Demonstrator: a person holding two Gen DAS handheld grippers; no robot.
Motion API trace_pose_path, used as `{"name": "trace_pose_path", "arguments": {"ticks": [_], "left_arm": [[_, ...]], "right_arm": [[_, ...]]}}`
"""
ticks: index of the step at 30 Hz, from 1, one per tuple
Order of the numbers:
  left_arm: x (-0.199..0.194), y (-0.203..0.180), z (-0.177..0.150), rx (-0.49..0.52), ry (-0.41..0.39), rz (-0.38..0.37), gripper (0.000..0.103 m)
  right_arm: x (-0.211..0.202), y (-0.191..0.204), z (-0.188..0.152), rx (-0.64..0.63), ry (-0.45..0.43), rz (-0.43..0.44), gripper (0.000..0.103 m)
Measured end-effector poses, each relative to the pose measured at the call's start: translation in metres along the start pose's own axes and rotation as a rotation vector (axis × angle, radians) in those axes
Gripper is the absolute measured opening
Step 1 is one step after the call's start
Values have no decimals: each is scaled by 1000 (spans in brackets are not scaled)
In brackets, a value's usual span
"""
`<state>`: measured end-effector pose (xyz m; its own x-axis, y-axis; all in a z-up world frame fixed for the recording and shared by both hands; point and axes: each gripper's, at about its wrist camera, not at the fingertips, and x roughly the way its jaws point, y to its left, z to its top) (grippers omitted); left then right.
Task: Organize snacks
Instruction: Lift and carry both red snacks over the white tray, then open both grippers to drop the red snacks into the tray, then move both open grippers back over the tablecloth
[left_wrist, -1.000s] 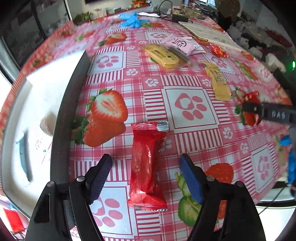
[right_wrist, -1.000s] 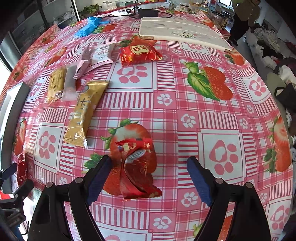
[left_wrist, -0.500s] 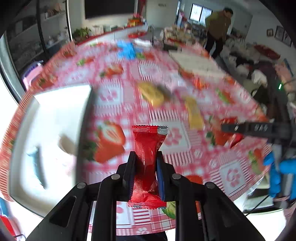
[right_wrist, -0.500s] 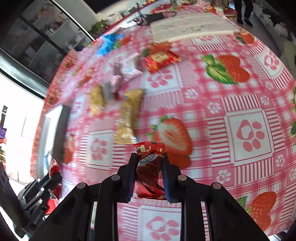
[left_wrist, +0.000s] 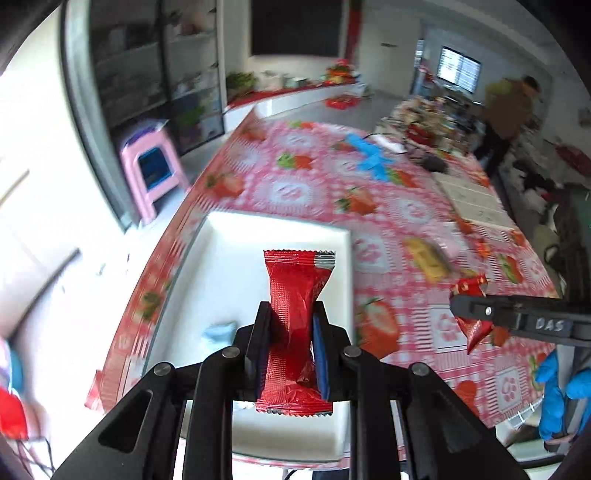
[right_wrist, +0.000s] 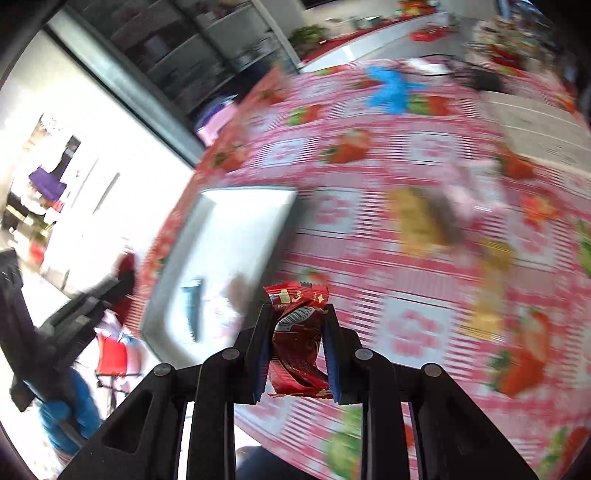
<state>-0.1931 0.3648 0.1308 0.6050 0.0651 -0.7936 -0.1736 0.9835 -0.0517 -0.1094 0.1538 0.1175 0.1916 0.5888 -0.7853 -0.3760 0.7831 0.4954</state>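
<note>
My left gripper is shut on a long red snack packet and holds it in the air above the white tray at the table's left edge. My right gripper is shut on a crumpled red snack packet, lifted above the table just right of the tray. The right gripper with its packet also shows at the right of the left wrist view. A yellow snack lies on the strawberry tablecloth. The right wrist view is blurred.
The tray holds a small blue item. More snacks, a yellow one, a pink one and a red one, lie mid-table. Blue gloves and white boards lie far back. A pink stool stands beside the table.
Both grippers closed on their red packets and lifted them off the table. Both then swung left toward the white tray; the left packet now hangs over it.
</note>
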Motion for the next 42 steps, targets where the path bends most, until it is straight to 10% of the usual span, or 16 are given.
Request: {"name": "trace_pose_path", "arguments": {"ticks": [13,16,18,20,42], "left_arm": [[67,45,-47,-80,154,33,27],[69,44,-48,-74,149,53,80],[65,45,-48,-78,127,62,82],[63,41,-44,-68,130,59,82],[82,-189,-56,335,86,-71,86]], "right_arm": [[117,103,15,-141,179,55,27],[132,105,13,-159,220,45,27],[136,102,12,-163,225,28,40],[132,96,14,-153,210,17,93],[-8,-177,-29,263,-76,-473,103]]}}
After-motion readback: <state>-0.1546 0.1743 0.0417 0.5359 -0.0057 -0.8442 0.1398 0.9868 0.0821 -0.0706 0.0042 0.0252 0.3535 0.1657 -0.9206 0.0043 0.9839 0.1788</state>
